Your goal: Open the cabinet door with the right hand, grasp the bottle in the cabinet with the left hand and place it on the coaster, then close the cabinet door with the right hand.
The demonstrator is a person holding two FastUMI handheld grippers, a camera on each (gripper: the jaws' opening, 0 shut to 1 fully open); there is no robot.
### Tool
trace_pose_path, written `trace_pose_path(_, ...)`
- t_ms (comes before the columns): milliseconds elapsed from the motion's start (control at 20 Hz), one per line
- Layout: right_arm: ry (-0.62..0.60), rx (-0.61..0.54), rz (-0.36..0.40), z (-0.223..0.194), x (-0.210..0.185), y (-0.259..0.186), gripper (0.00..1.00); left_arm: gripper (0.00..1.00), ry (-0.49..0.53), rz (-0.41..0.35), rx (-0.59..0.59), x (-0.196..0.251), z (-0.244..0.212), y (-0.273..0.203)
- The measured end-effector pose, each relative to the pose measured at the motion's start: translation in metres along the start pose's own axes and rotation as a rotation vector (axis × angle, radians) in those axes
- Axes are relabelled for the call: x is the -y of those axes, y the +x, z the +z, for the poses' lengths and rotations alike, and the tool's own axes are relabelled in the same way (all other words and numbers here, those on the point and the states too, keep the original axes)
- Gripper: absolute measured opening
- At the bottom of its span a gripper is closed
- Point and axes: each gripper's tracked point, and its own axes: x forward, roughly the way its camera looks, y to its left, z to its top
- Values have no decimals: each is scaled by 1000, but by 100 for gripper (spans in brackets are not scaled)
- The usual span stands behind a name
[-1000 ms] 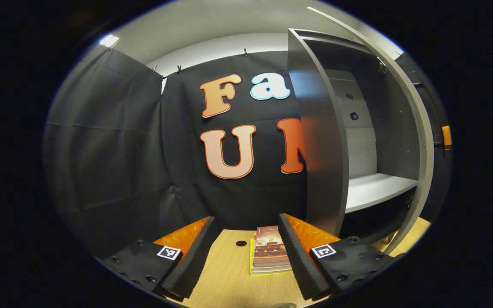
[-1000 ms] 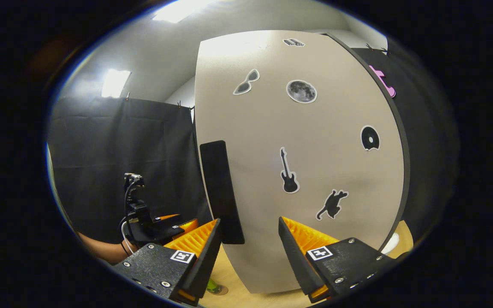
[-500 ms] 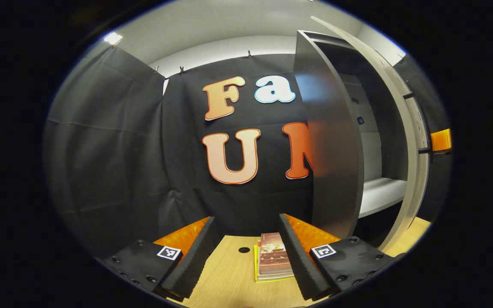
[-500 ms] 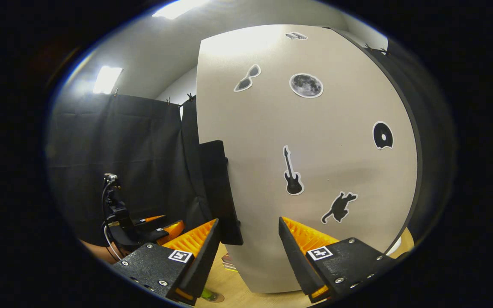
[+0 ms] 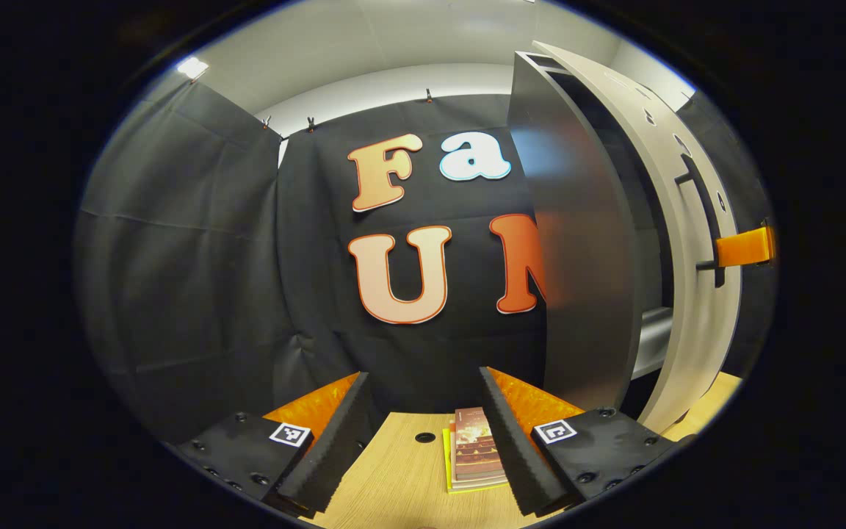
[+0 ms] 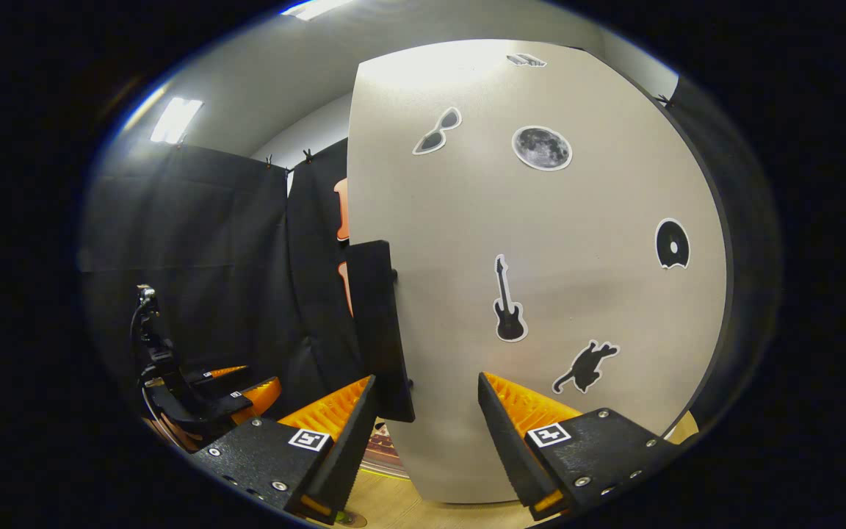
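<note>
The grey cabinet (image 5: 577,257) stands at the right of the left gripper view. Its door (image 5: 687,316) is ajar by a narrow gap, with a strip of the inner shelf (image 5: 654,323) showing. One finger of my right gripper (image 5: 745,247) sits by the black handle (image 5: 700,213). In the right gripper view the door's front (image 6: 540,294), covered in stickers, is close ahead. My right gripper (image 6: 427,382) is open, its left finger just under the handle (image 6: 377,323). My left gripper (image 5: 423,375) hangs open over the table with nothing in it, and also shows as the left gripper (image 6: 195,393) far left.
A stack of books (image 5: 476,452) lies on the wooden table (image 5: 393,485) beside a cable hole (image 5: 424,437). Black cloth walls close off the back and left. A sliver of a round coaster (image 6: 353,519) shows at the bottom edge.
The cabinet door has swung toward shut, narrowing the gap and hiding most of the shelf. The right gripper followed the door. The left gripper has barely moved.
</note>
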Motion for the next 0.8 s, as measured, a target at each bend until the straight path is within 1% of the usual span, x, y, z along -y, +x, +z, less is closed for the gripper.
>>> trace_pose_path(150,-4,7,-16,-1,2,4,83,96,19,7,-8,2,-2,3)
trace_pose_path(300,15,7,-39,-2,2,8,83,94,6,0,-30,6,-8,1)
trace_pose_path(400,6,-1,-55,-2,3,9,83,94,20,9,-29,4,-3,2)
trace_pose_path(450,-5,-9,-66,-2,5,9,83,96,15,6,-29,7,0,2)
trace_pose_path(500,-20,-6,-83,1,8,6,83,94,2,-4,-30,13,4,1)
trace_pose_path(650,-55,54,-110,22,21,-11,83,94,-24,-41,-38,36,17,-2)
trace_pose_path(800,-75,76,-160,36,47,-46,83,96,-49,-77,-33,64,36,-12)
